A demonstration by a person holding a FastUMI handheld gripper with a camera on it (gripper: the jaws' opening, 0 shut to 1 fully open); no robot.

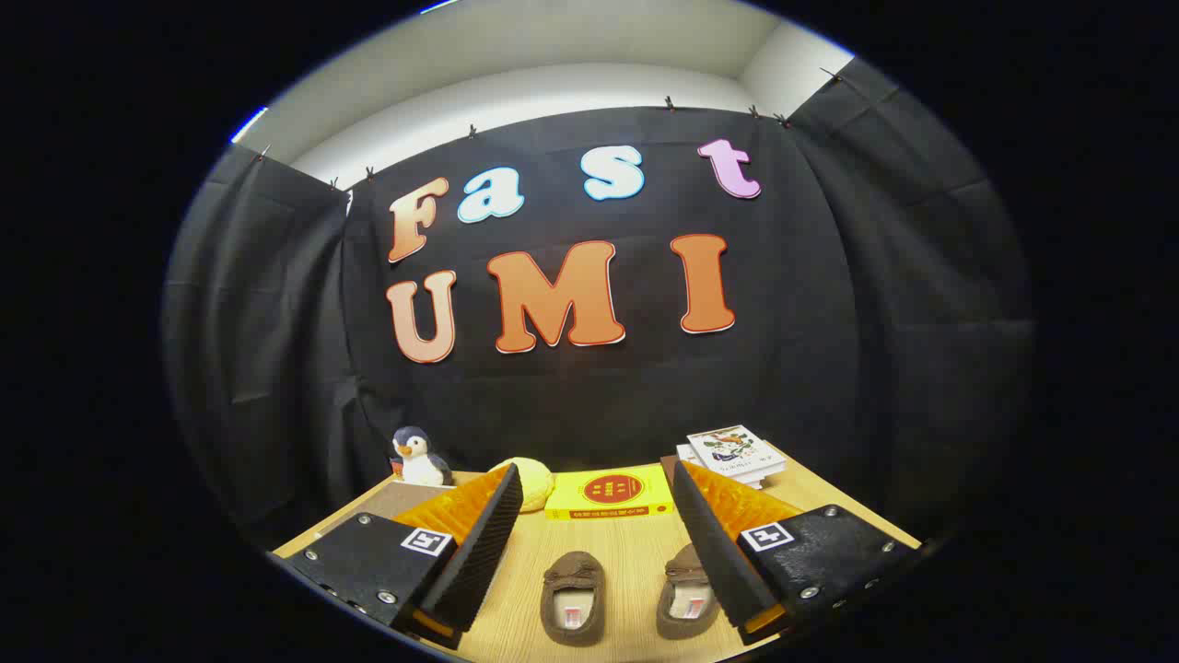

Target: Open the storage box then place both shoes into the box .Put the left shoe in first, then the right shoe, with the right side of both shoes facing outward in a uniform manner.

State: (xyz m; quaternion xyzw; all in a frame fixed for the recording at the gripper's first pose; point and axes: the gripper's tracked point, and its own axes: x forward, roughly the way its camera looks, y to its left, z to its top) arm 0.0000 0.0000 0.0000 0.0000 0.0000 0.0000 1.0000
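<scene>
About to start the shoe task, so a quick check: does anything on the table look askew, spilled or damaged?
Nothing stands out. Both brown shoes sit upright side by side between the open tool's fingers, untouched. The yellow box beyond them lies flat and closed.

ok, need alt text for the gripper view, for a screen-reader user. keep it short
The gripper is open and holds nothing, its fingers spread over a wooden table with a pair of brown slippers lying between them. Beyond them lie a yellow box, a pale round object, a penguin toy and a stack of booklets.
</scene>
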